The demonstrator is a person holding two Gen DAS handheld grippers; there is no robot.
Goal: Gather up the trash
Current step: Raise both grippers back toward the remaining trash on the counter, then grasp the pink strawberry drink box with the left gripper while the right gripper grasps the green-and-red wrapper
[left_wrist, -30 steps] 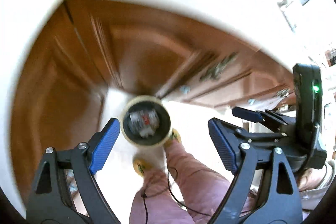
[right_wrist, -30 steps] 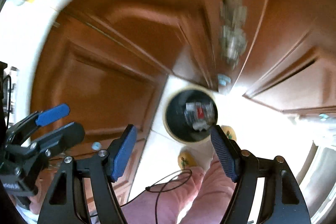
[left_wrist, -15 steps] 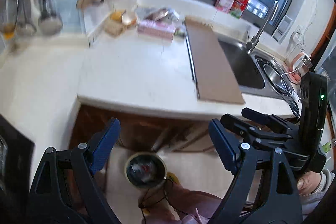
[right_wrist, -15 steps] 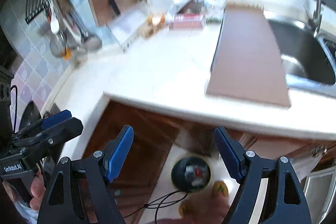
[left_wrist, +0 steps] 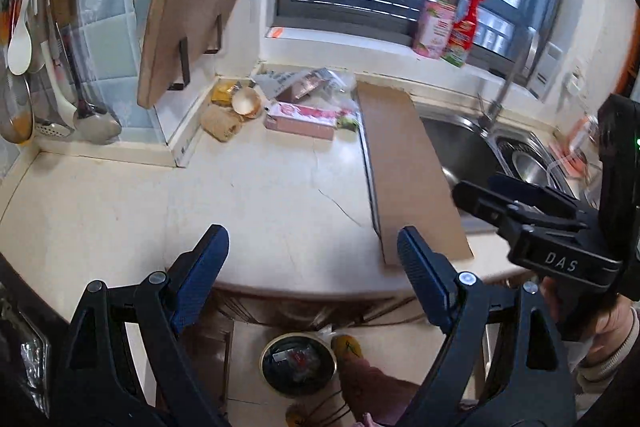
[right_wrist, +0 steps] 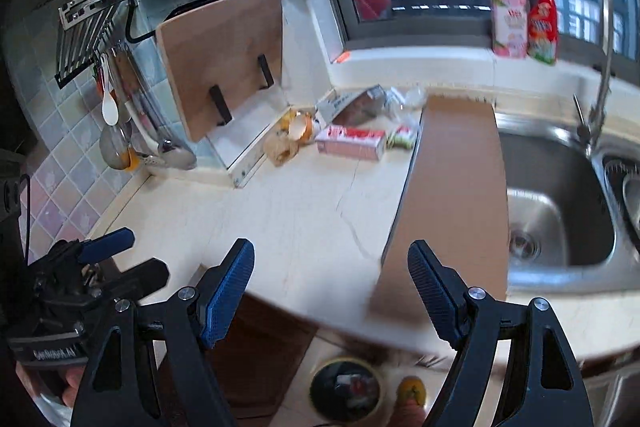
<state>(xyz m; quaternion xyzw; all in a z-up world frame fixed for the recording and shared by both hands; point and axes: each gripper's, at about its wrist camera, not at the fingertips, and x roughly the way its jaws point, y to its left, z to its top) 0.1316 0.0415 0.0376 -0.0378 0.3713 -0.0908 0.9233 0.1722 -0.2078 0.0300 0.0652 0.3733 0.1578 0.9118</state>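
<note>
Trash lies at the back of the cream counter: a pink box, a broken eggshell, clear wrappers and a crumpled brown wad. On the floor below stands a round bin with trash inside. My left gripper hangs open and empty over the counter's front edge. My right gripper is open and empty too, beside it on the right, over the edge of the board. Each shows in the other's view: right gripper, left gripper.
A long brown board lies along the left rim of the steel sink. A cutting board leans on a rack at back left, with ladles hanging beside it. Bottles stand on the window sill. A person's slippered foot is by the bin.
Both grippers rose from low in front of the brown cabinet doors and the bin to above the counter. The counter and its trash came into view; the bin sank to the bottom edge.
</note>
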